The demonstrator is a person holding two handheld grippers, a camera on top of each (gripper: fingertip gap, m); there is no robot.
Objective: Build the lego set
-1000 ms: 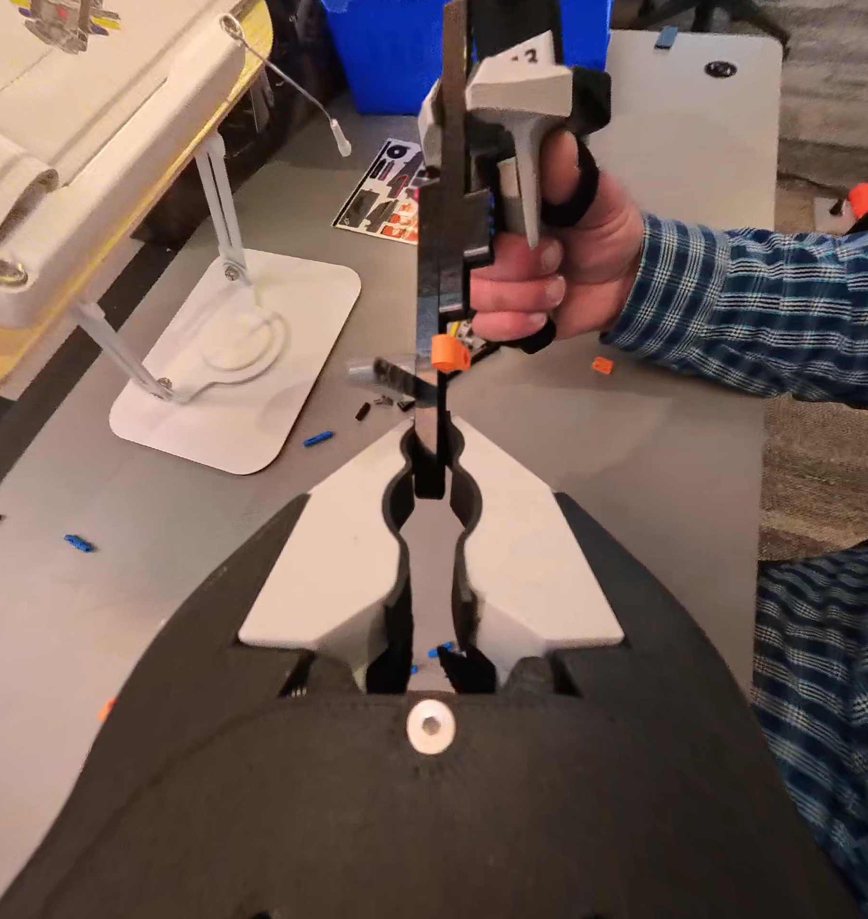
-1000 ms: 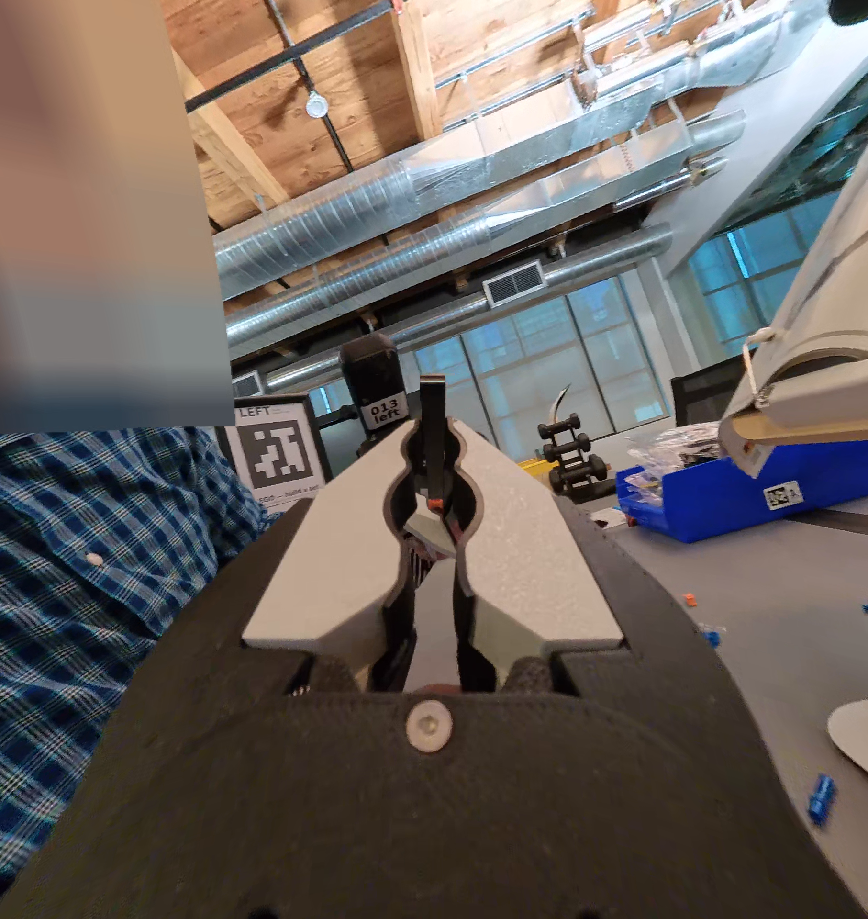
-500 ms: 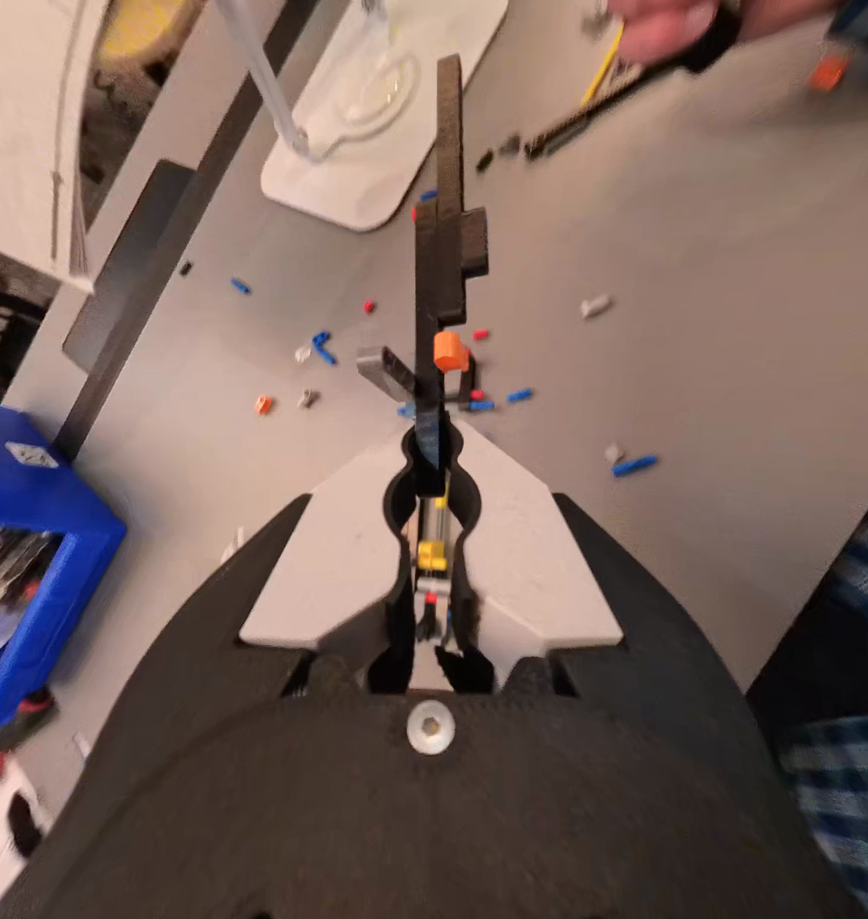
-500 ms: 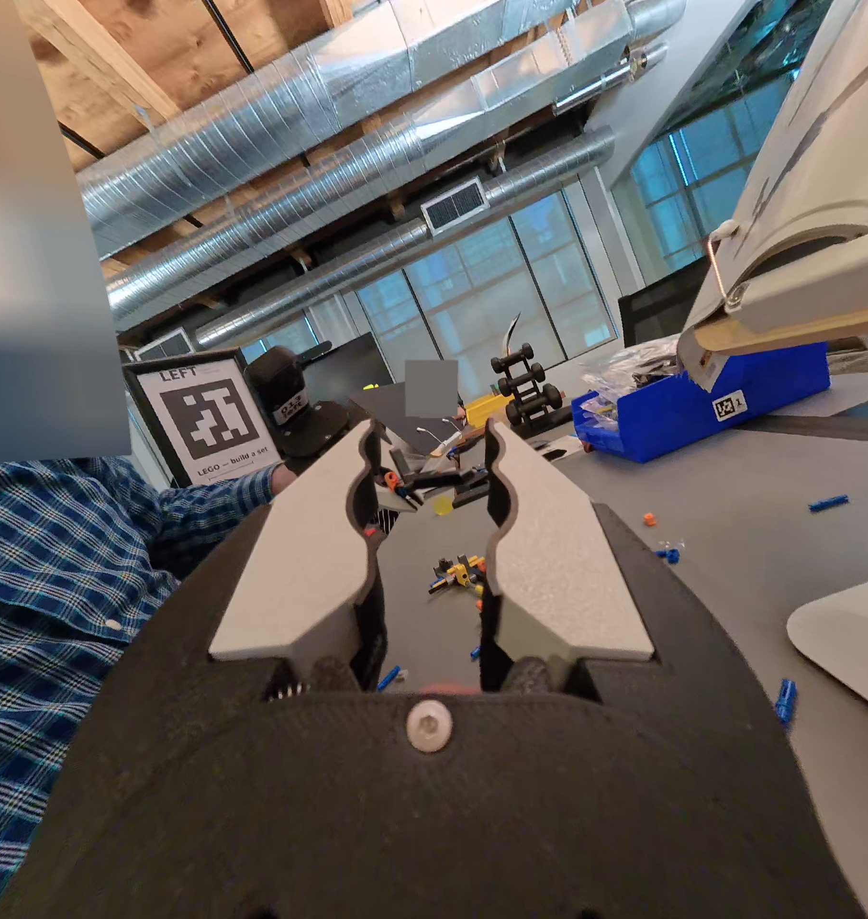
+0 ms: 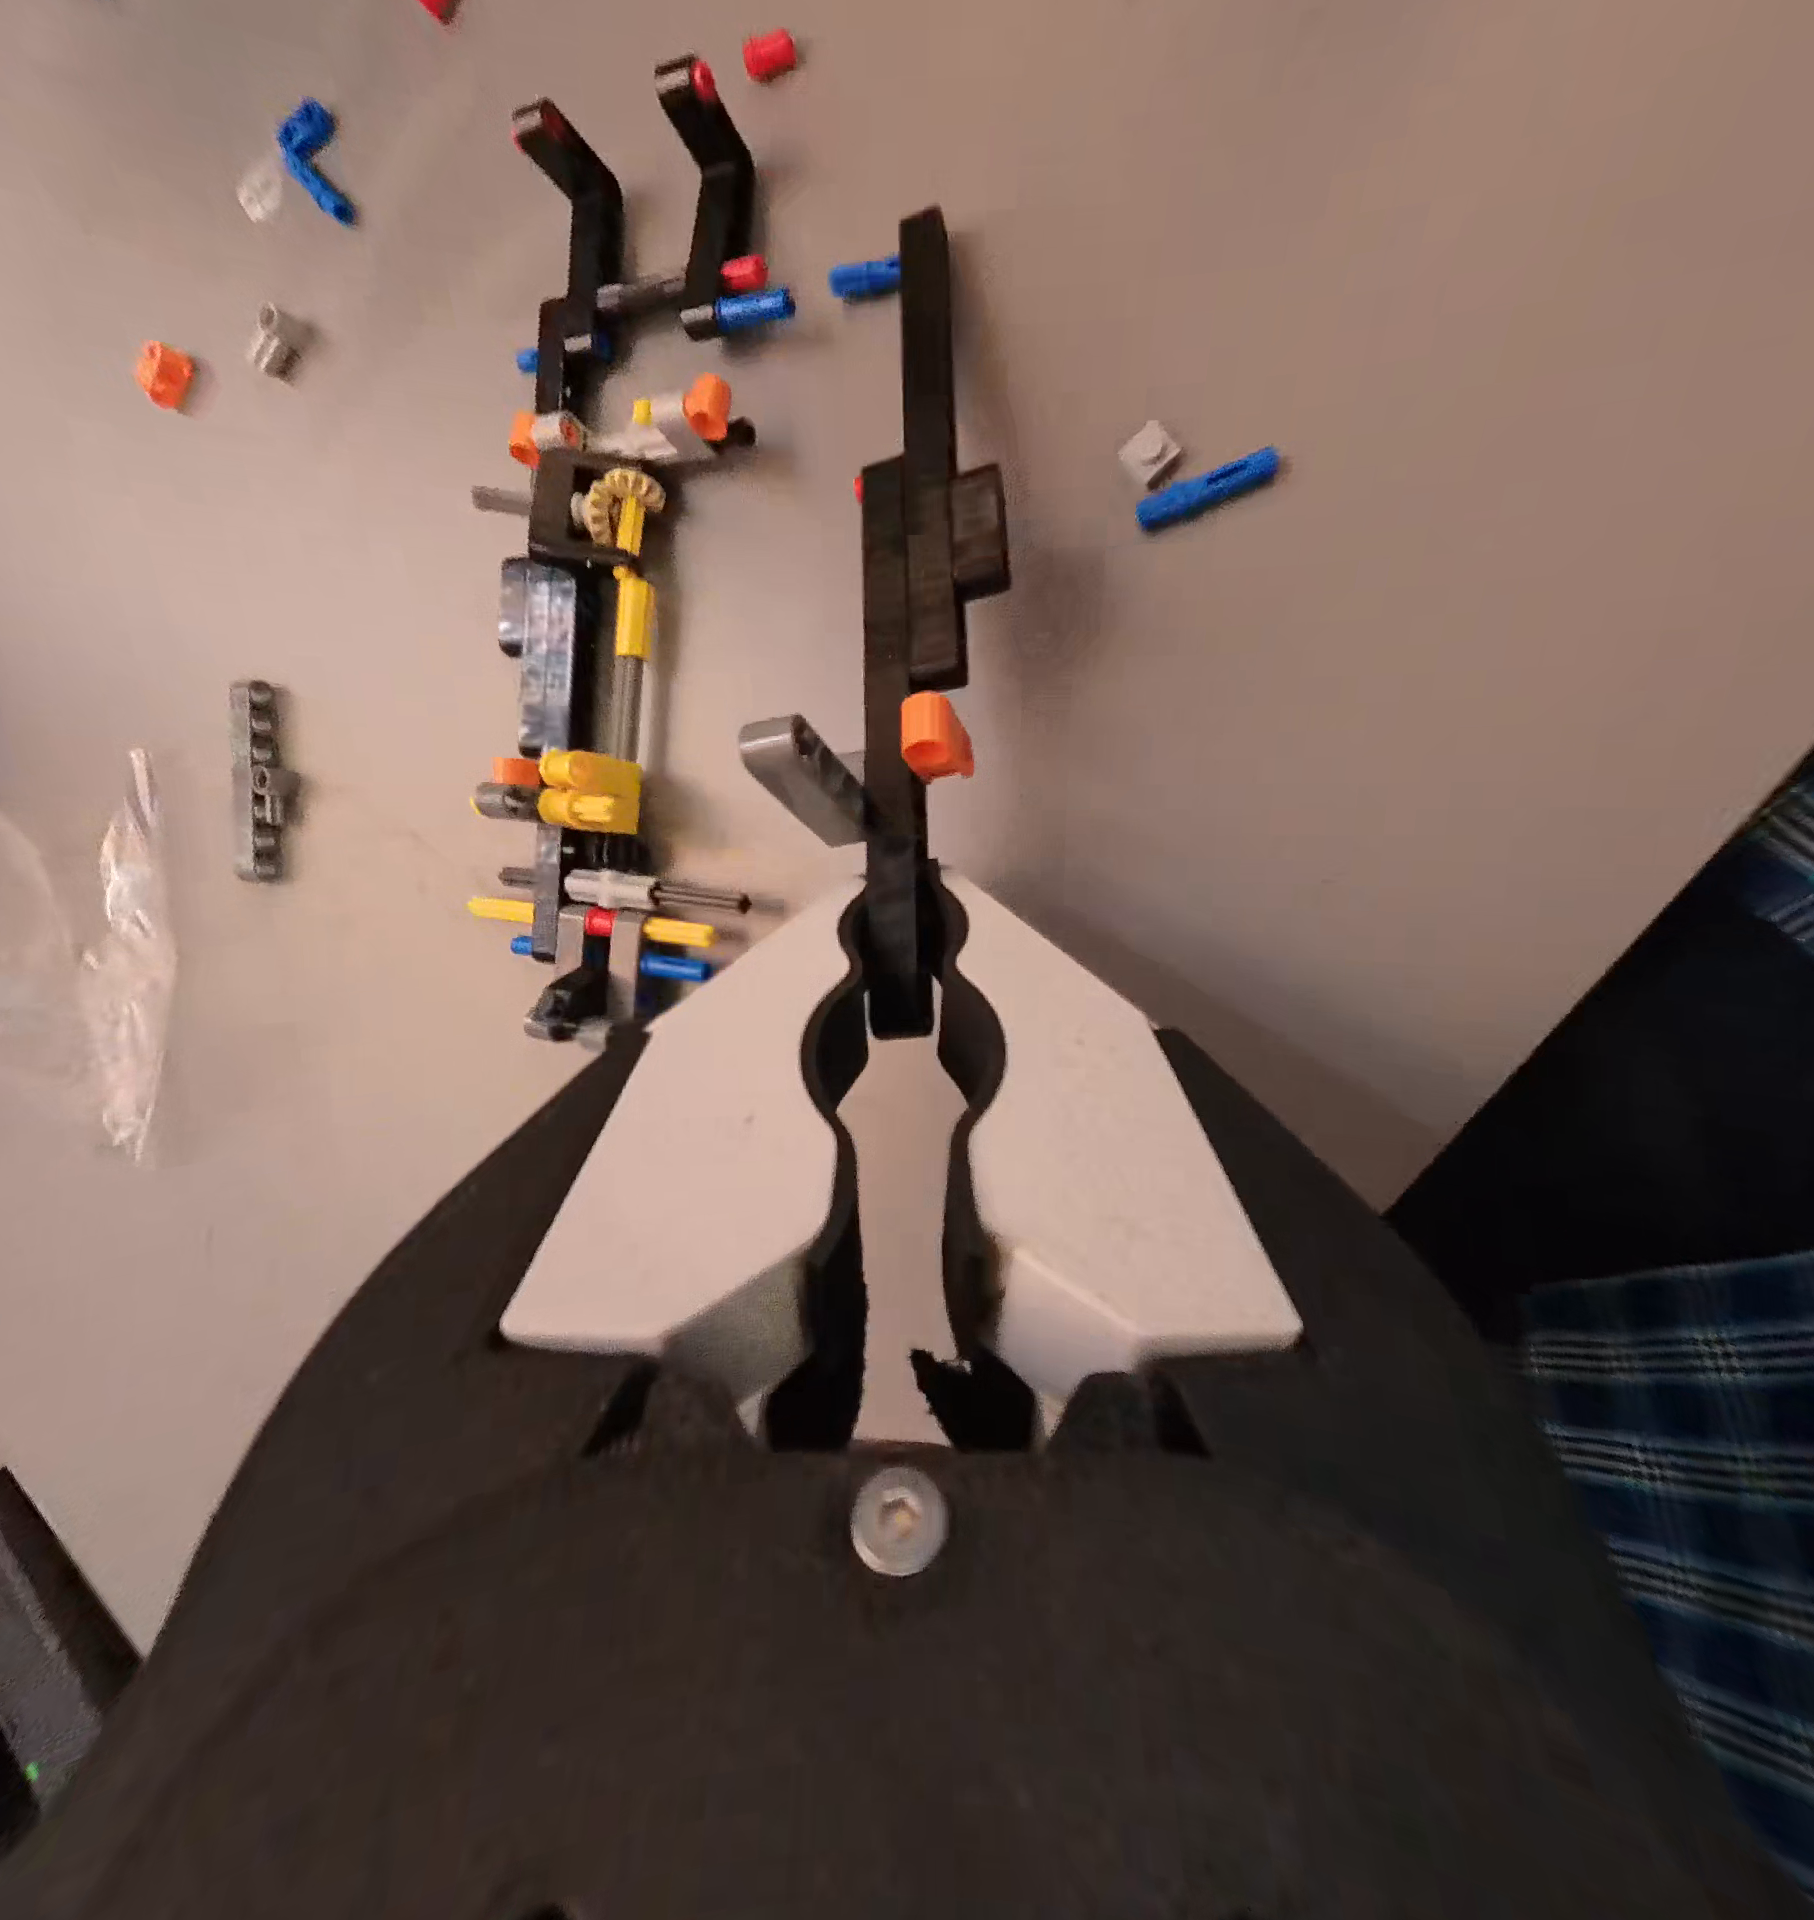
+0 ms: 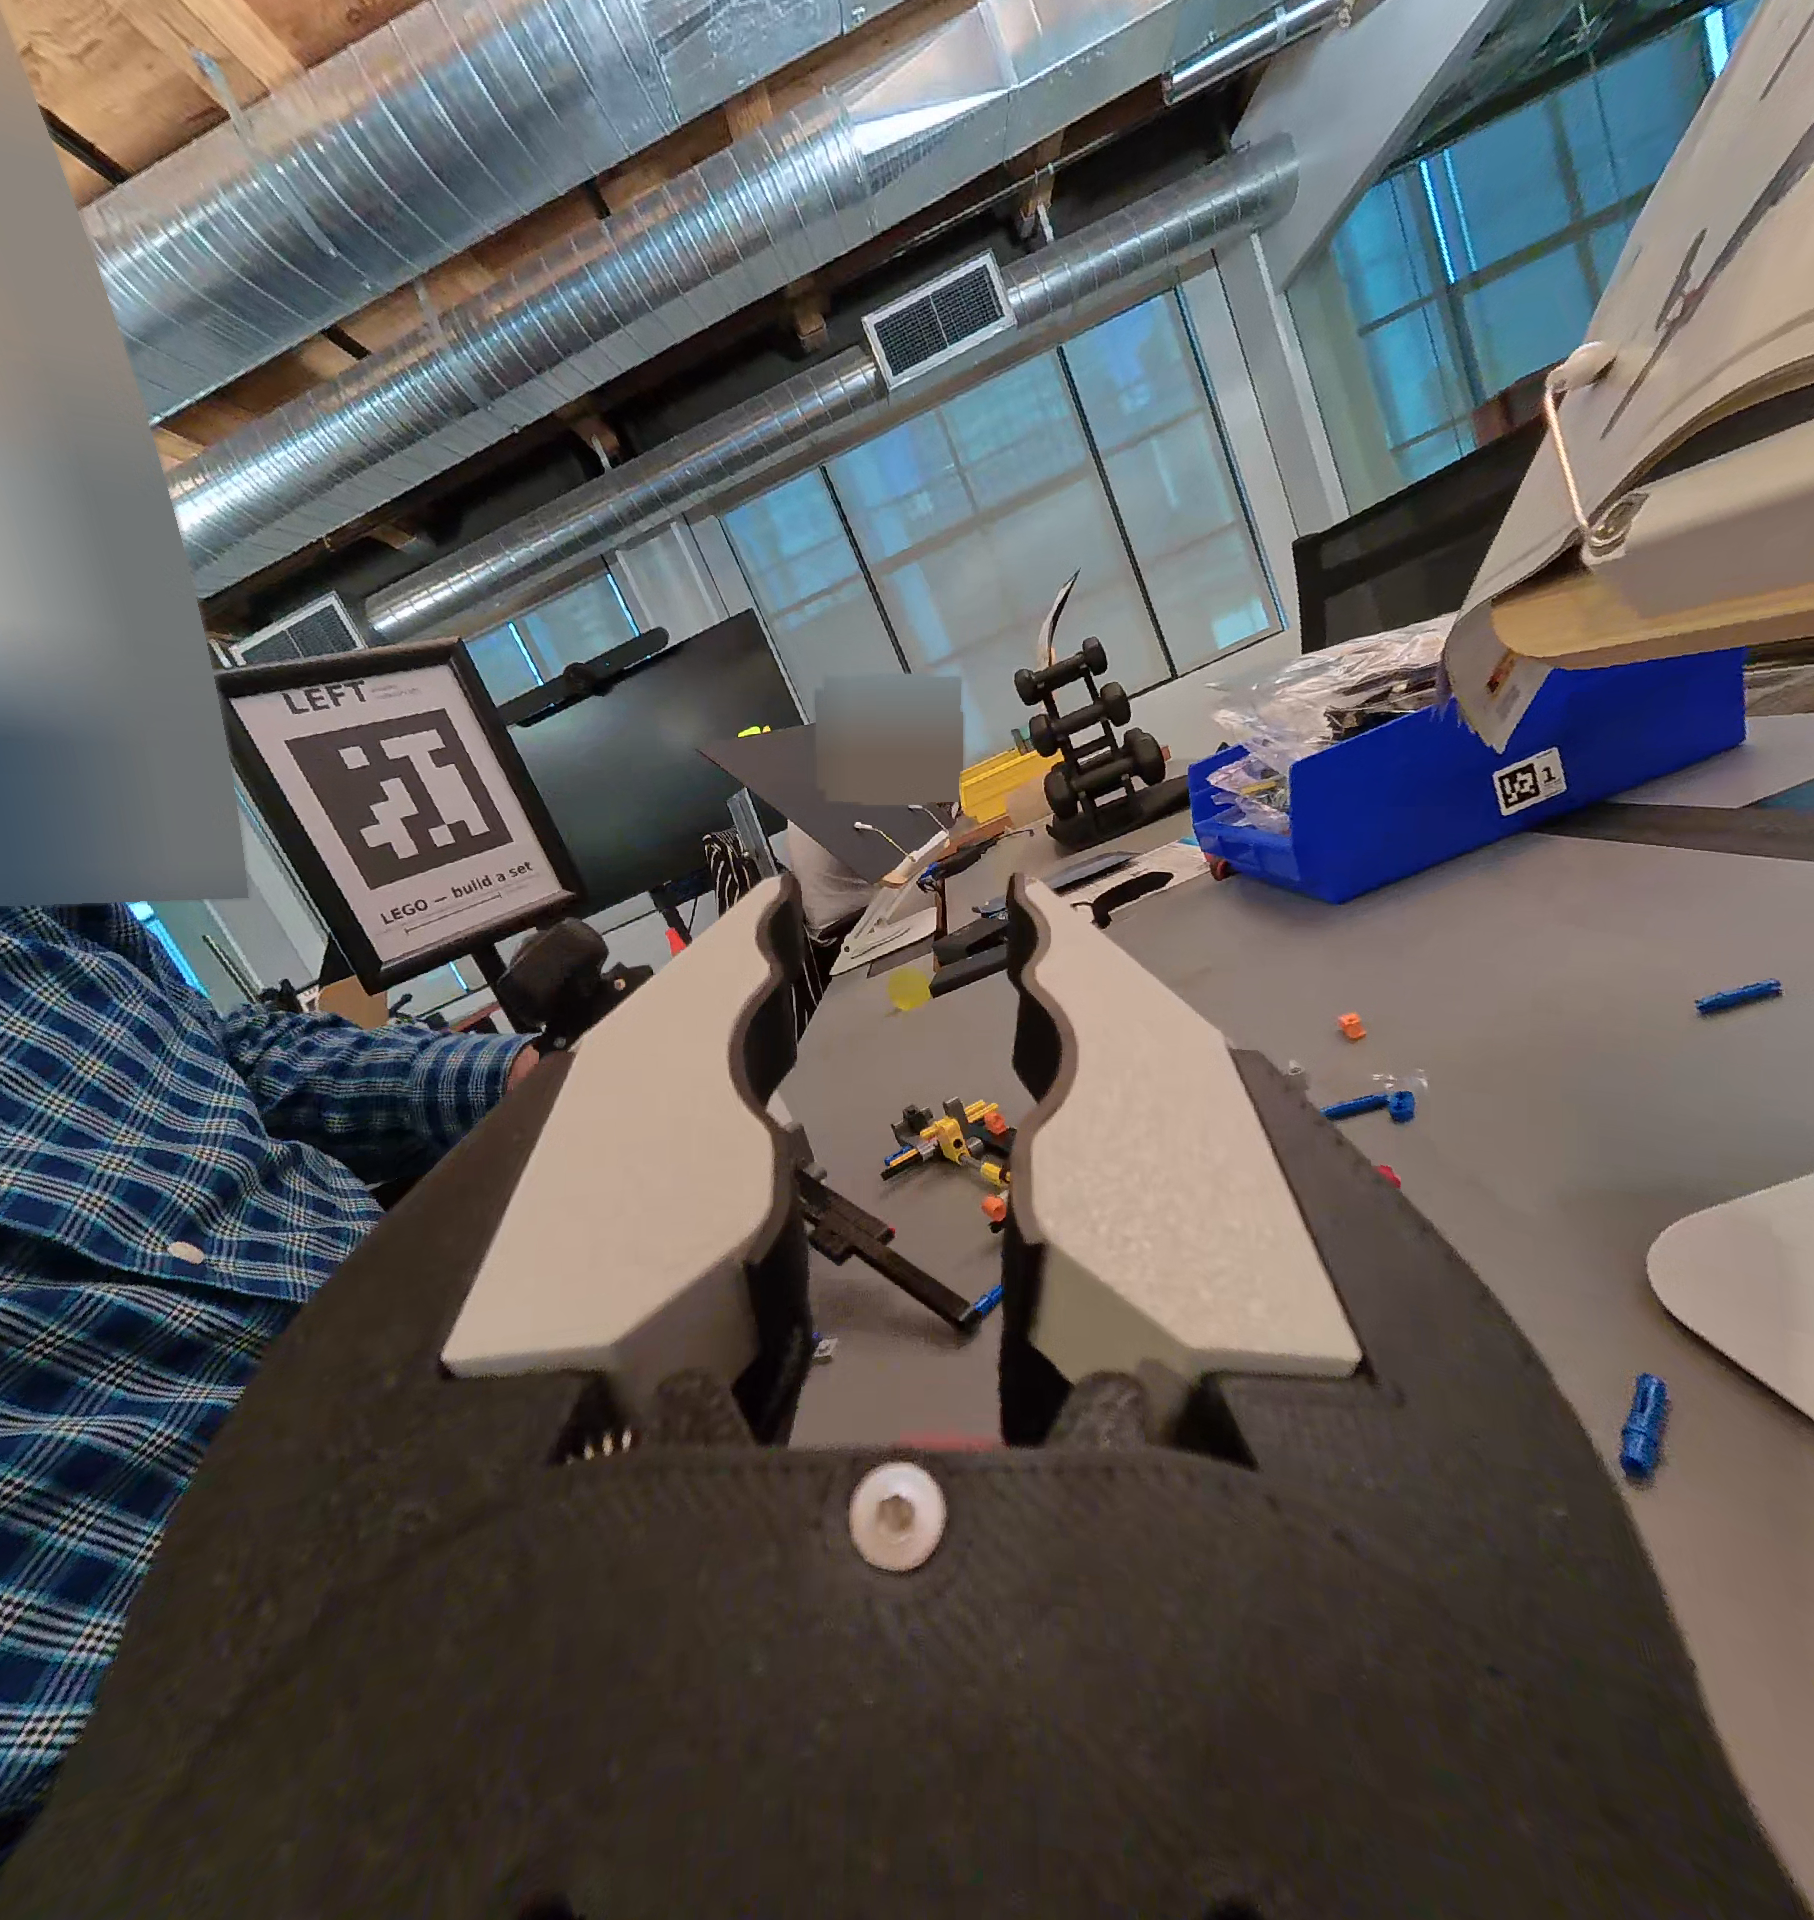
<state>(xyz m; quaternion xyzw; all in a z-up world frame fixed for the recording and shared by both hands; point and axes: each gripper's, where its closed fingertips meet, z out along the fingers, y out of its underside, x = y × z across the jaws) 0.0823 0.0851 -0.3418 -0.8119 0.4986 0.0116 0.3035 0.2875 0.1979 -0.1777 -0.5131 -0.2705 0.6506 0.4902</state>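
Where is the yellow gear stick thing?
In the left wrist view, the yellow axle sits in the long model lying on the table, left of the black beam the left gripper holds.

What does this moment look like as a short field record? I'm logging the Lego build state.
left gripper: shut on long black Lego beam assembly with orange connector and grey angled beam
right gripper: open, holds nothing
partly built multicoloured Lego chassis: flat on the grey table, left of the held beam
loose parts: blue pins, orange and grey bits scattered
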